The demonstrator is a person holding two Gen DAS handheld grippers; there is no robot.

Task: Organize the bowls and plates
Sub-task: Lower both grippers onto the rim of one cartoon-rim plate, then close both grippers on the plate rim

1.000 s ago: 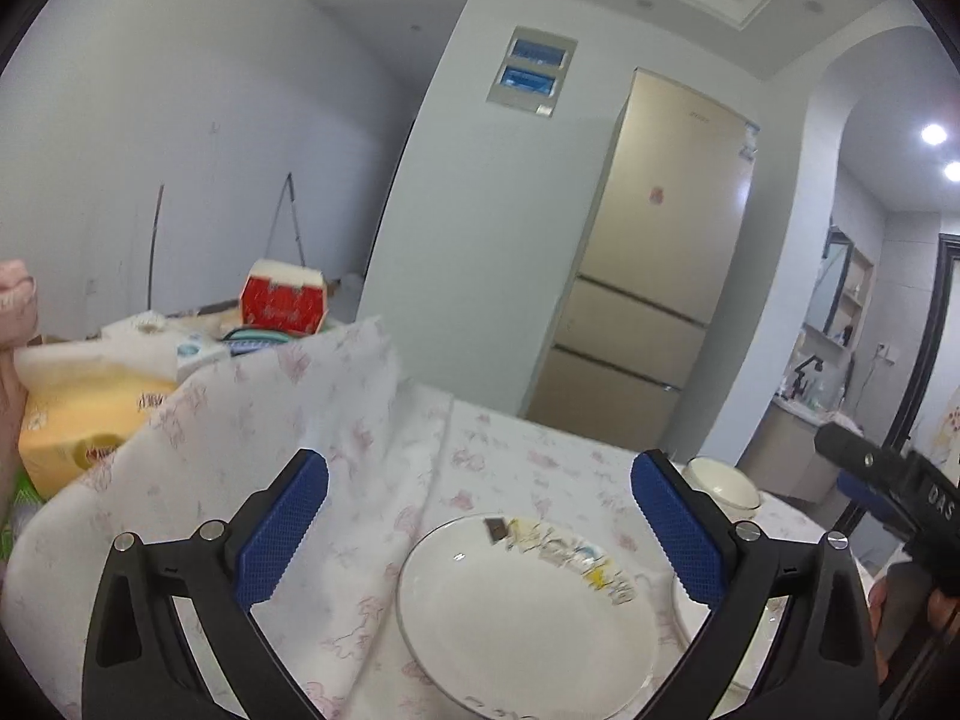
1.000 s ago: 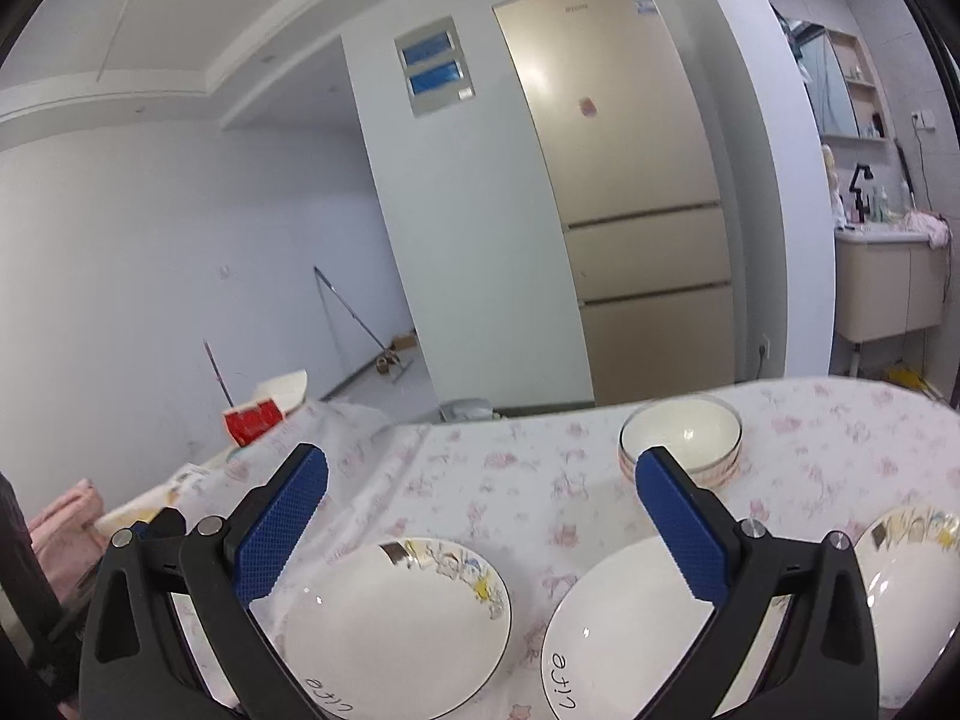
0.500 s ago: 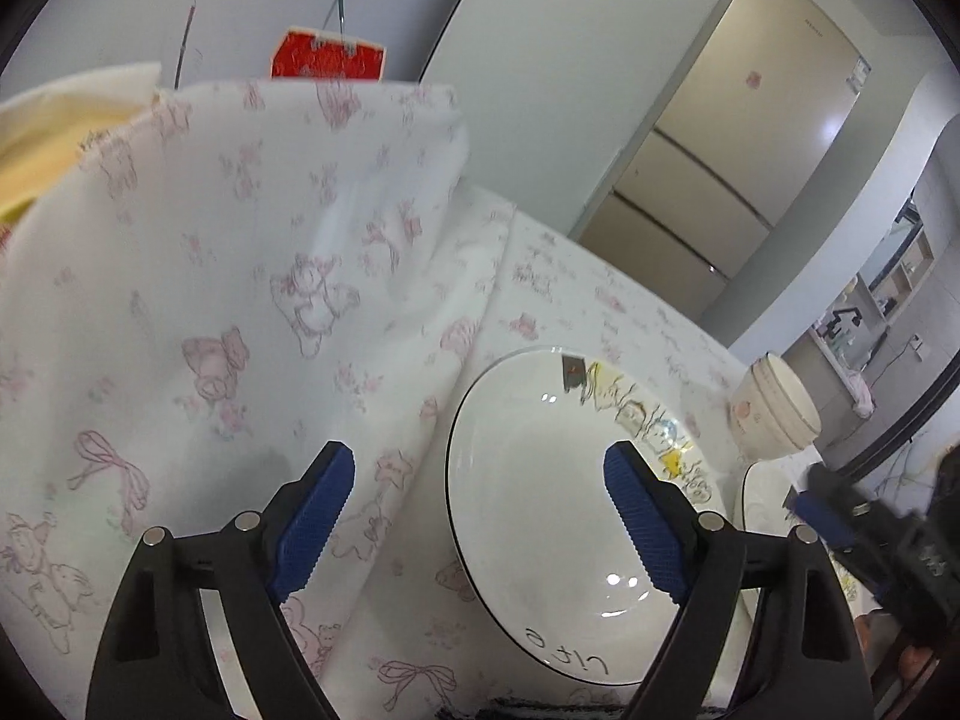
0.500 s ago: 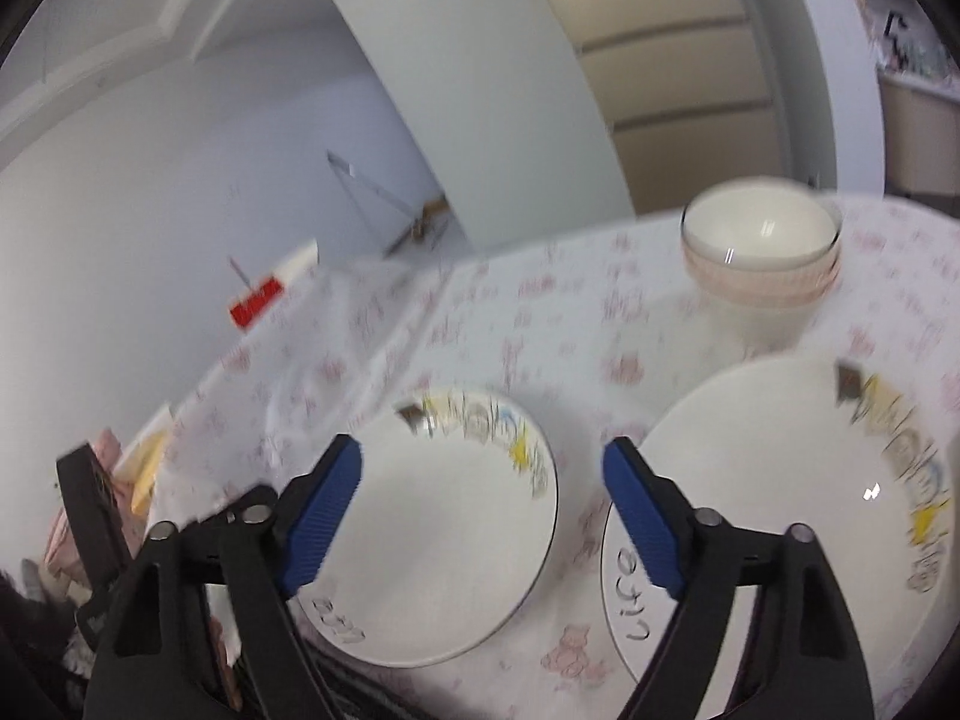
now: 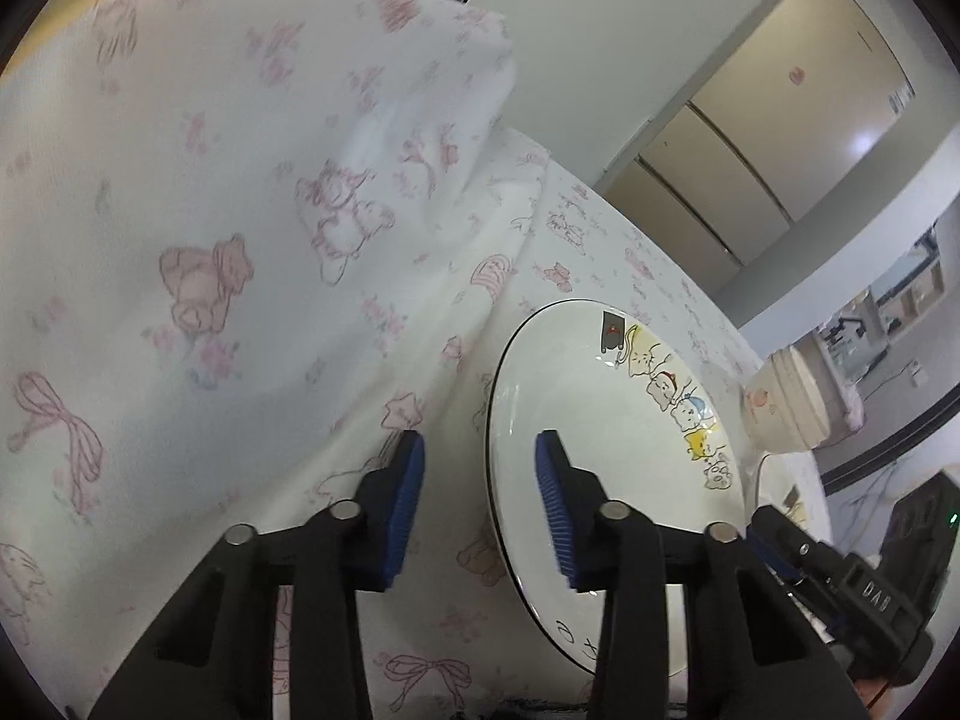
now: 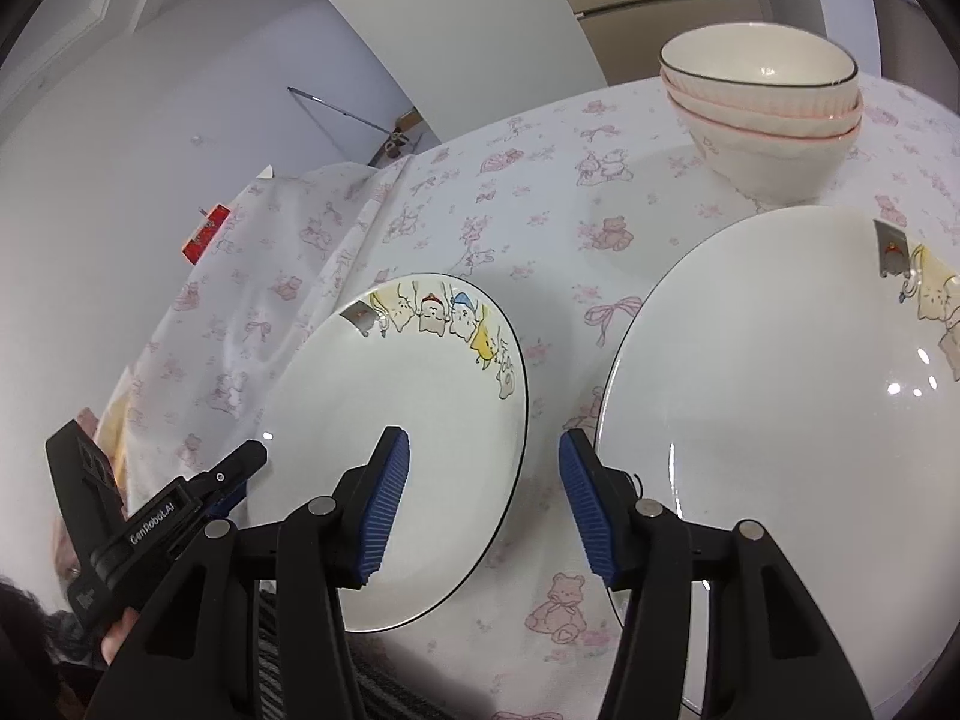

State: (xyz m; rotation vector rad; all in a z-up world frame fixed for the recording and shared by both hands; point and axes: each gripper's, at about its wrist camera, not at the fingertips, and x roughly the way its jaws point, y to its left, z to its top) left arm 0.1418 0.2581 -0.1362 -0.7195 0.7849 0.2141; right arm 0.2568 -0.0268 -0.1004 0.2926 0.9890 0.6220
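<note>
The left tool is closing, its blue pads on either side of the near-left rim of the round white plate with cartoon cats, not yet pinching it. The right tool is closing too, with that plate's right rim and bare cloth between its pads (nothing is gripped yet).

To do this well, each tool should squeeze only the thin rim, gently, and lift level.

The plate lies flat on the bench with the pink bear cloth. It is round, so no long side; its cat pictures point away. A second white plate is just beside it. Three stacked cream bowls sit farther back.
</note>
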